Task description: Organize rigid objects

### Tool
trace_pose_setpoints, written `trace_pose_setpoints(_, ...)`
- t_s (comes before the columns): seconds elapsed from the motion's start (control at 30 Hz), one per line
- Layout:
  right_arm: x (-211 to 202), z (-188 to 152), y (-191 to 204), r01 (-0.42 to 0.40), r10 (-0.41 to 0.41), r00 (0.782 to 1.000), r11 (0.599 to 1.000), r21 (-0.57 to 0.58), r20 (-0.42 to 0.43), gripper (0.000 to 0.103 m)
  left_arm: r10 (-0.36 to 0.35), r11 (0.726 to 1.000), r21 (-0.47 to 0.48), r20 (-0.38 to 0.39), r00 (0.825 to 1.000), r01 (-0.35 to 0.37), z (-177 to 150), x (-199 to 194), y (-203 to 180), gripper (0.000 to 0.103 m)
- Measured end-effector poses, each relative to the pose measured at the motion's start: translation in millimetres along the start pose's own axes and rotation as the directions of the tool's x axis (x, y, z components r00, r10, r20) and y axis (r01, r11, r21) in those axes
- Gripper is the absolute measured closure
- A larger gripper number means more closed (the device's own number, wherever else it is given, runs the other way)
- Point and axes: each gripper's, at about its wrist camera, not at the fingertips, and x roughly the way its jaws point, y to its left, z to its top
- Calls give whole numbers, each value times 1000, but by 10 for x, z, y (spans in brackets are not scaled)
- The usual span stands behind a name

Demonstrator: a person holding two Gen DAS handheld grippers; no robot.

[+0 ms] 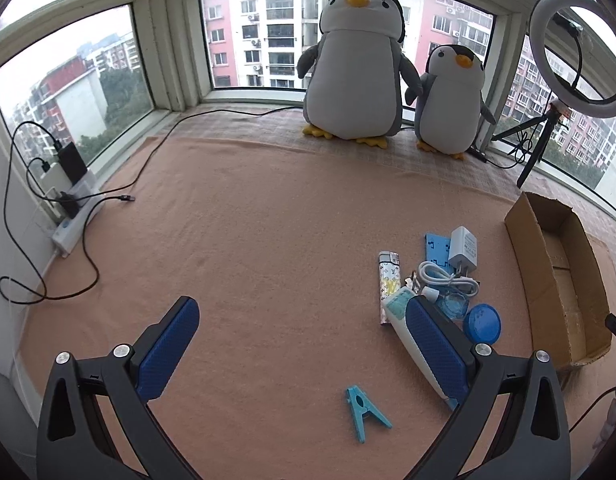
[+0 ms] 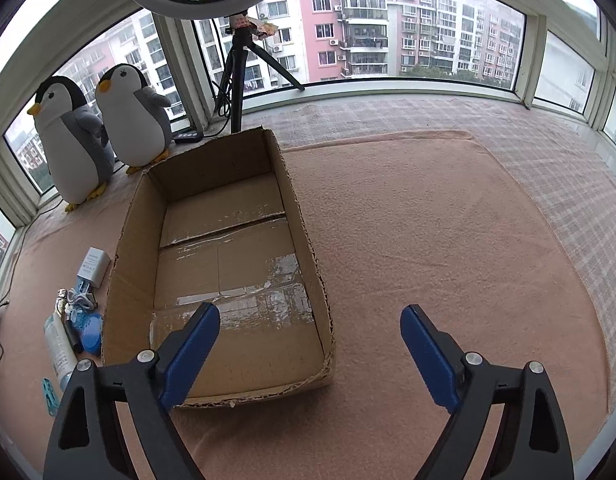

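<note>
Left gripper [image 1: 303, 344] spread wide, grasping nothing, hovering over the peach blanket [image 1: 247, 240]; probably held released so as to be ready for a first pick. Right gripper [image 2: 310, 354] also spread wide and holding nothing, hanging above the near edge of the cardboard box [image 2: 119, 264], maybe to meet whatever arrives there.

Just left of the cardboard box, a small pile of rigid things, seemingly gathered close to it for a short carry. In the pile: a patterned lighter [image 1: 389, 284] lying flat, farthest from the box; a white tube with teal label [image 1: 404, 320], partly hidden behind the left gripper's right finger; a white USB charger [image 1: 464, 250] resting on a light blue flat piece [image 1: 436, 246]; a coiled white cable [image 1: 448, 280]; a round blue lid [image 1: 484, 322], nearest to the box. Apart from the pile, further from the box, a teal clothespin [image 1: 364, 412] lying alone.

Inside the box only bare cardboard and old tape visible, so sorting judged not yet begun.
</note>
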Motion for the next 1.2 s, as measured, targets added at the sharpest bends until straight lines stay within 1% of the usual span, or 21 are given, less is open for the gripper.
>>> trace_pose_setpoints(0.03, 32, 5, 0, 1, -1, 1000, 1000, -2, -6, 18, 1, 1000, -9, -10, 1000, -1, -5, 23, 41, 1)
trace_pose_setpoints(0.17, 155, 0, -10, 18, -19, 1000, 1000, -11, -23, 21, -8, 1000, -21, -54, 999, 7, -77, 106, 115, 1)
trace_pose_setpoints(0.2, 188, 0, -20, 21, -21, 999, 1000, -11, -29, 24, -15, 1000, -19, -68, 998, 14, -107, 132, 119, 1)
trace_pose_setpoints(0.23, 222, -2, -28, 21, -21, 999, 1000, -10, -36, 27, -22, 1000, -15, -83, 996, 21, -142, 150, 109, 1)
trace_pose_setpoints(0.27, 248, -4, -36, 20, -20, 999, 1000, -9, -42, 28, -27, 1000, -11, -95, 995, 26, -180, 164, 94, 1)
trace_pose_setpoints(0.4, 337, -17, -58, 23, -24, 998, 1000, -10, -63, 31, -51, 999, 3, -150, 987, 52, -356, 204, 10, 2)
trace_pose_setpoints(0.53, 395, -46, -58, 28, -29, 996, 999, -21, -79, 34, -72, 997, 24, -204, 976, 78, -526, 237, -112, 10)
trace_pose_setpoints(0.6, 415, -55, -55, 29, -31, 996, 999, -23, -86, 35, -79, 996, 20, -225, 971, 85, -577, 264, -148, 12)
trace_pose_setpoints(0.7, 433, -72, -50, 29, -31, 995, 999, -27, -90, 36, -103, 994, 8, -261, 960, 109, -640, 299, -203, 20)
trace_pose_setpoints(0.77, 444, -79, -43, 31, -33, 995, 999, -30, -92, 36, -111, 993, 7, -278, 954, 118, -686, 314, -236, 26)
trace_pose_setpoints(0.83, 456, -80, -38, 32, -35, 995, 999, -32, -94, 36, -115, 992, 9, -297, 948, 123, -720, 338, -271, 37)
trace_pose_setpoints(0.9, 465, -79, -32, 34, -37, 995, 999, -34, -94, 36, -122, 991, 7, -309, 943, 131, -745, 356, -294, 45)
trace_pose_setpoints(1.07, 491, -83, -34, 36, -39, 994, 999, -37, -100, 37, -135, 989, 6, -321, 937, 145, -759, 384, -313, 50)
trace_pose_setpoints(1.2, 512, -77, -36, 33, -36, 994, 999, -36, -106, 42, -140, 989, 6, -332, 933, 151, -775, 418, -320, 56)
